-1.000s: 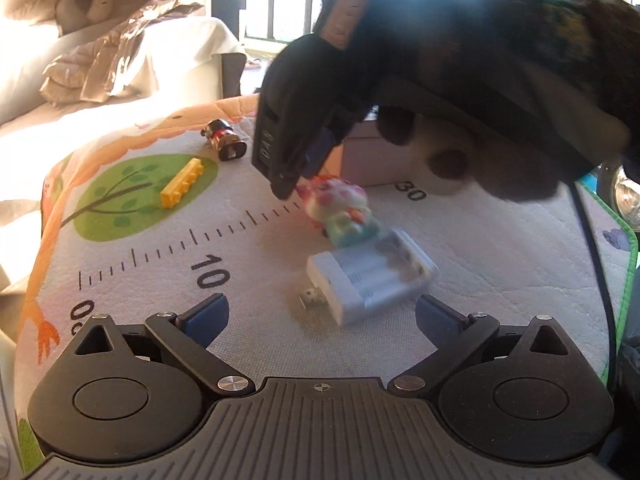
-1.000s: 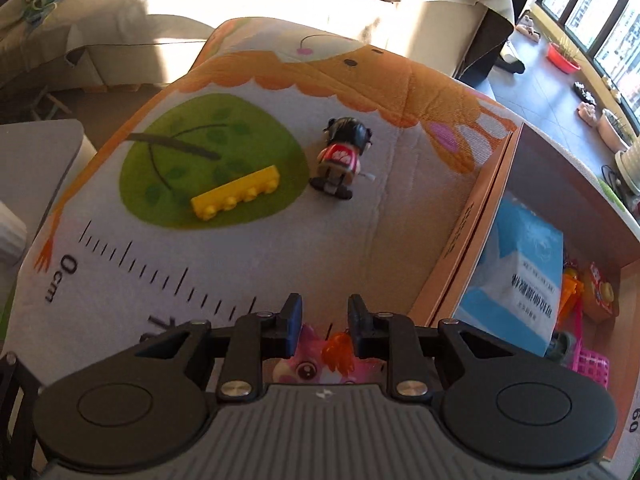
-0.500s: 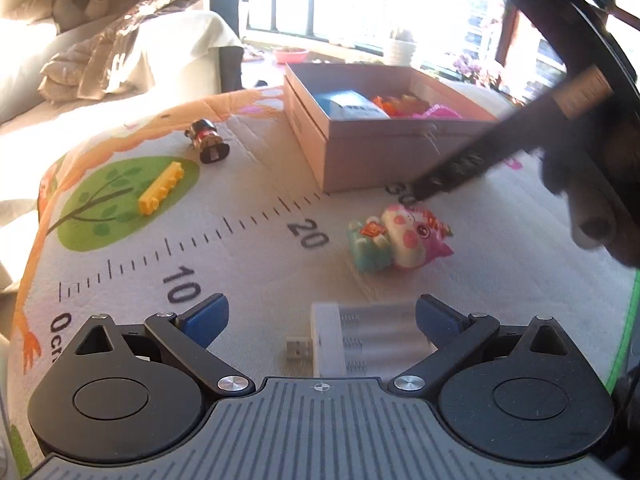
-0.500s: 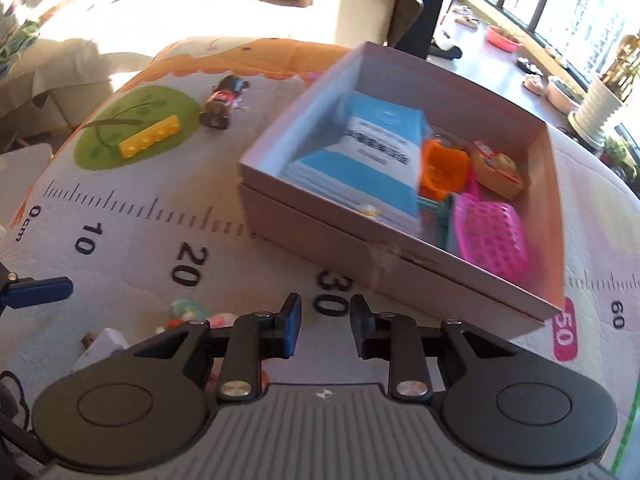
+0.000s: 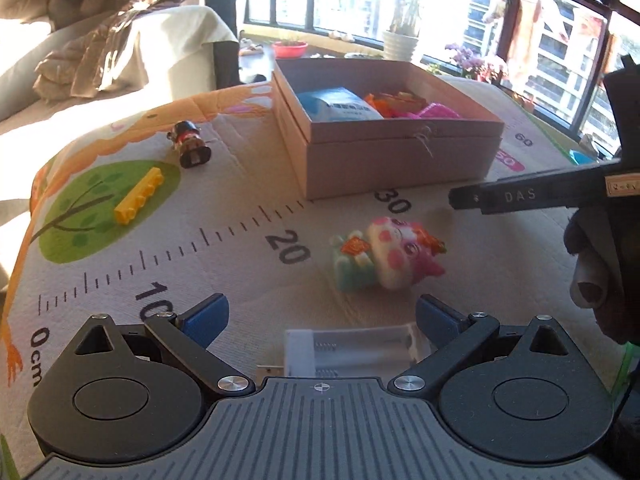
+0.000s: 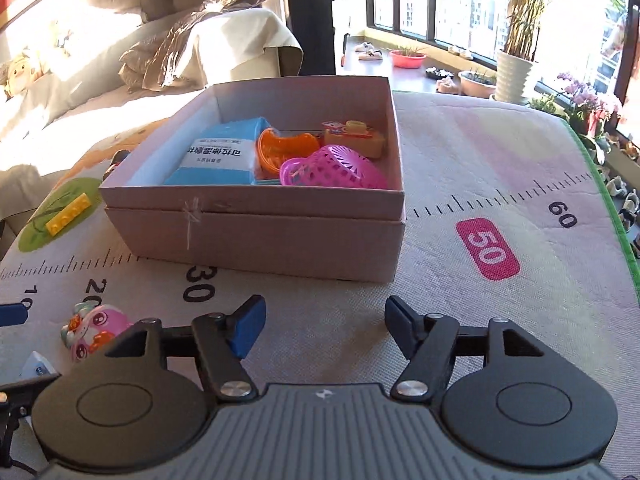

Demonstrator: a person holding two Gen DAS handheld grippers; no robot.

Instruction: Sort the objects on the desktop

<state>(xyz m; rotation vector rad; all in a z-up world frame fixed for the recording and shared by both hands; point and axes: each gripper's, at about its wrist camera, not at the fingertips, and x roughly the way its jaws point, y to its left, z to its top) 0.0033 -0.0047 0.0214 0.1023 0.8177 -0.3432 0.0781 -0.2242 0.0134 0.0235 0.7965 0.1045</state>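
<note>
My left gripper is open low over the play mat, and a white battery case lies between its blue fingers without touching the pads. Just beyond it a pink cat toy lies on its side near the 20 mark. A yellow brick and a small dark figure rest at the far left. My right gripper faces the cardboard box; its jaws are opening with nothing between them. The pink cat toy lies to its left.
The box holds a blue packet, an orange basket, a pink basket and a yellow toy. A gloved hand holds the right gripper at the right edge. A sofa and windows stand behind the mat.
My right gripper swung from above the pink cat toy rightward to face the box, and its jaws went from nearly shut to wide. My left gripper crept forward over the battery case.
</note>
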